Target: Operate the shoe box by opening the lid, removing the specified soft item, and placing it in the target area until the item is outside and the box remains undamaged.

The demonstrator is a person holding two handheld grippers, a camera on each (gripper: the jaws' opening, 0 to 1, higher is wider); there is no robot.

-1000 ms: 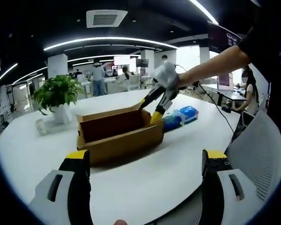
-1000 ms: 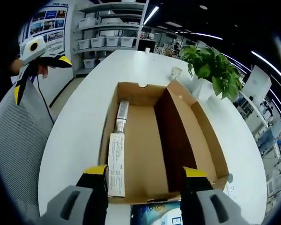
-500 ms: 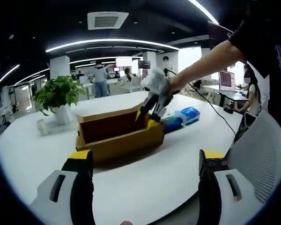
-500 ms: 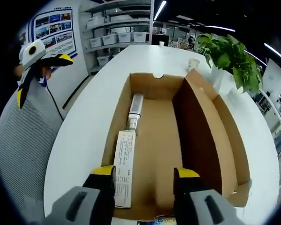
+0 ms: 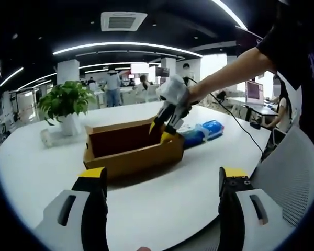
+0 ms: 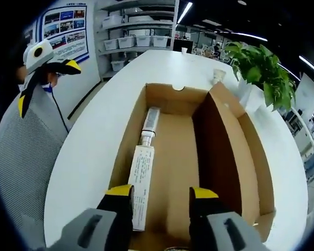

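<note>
Right gripper view: right hand-held gripper [image 6: 159, 192], jaws parted and empty, angled down into open shoe box [image 6: 226, 151].

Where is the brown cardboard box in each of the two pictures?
Left gripper view: the open brown cardboard shoe box sits on the white table, centre-left, seen from the side, with the right gripper dipping in at its right end.
Right gripper view: the box is in the middle, seen from above, lid open to the right.
Shared landmark: the green potted plant beyond the box.
</note>
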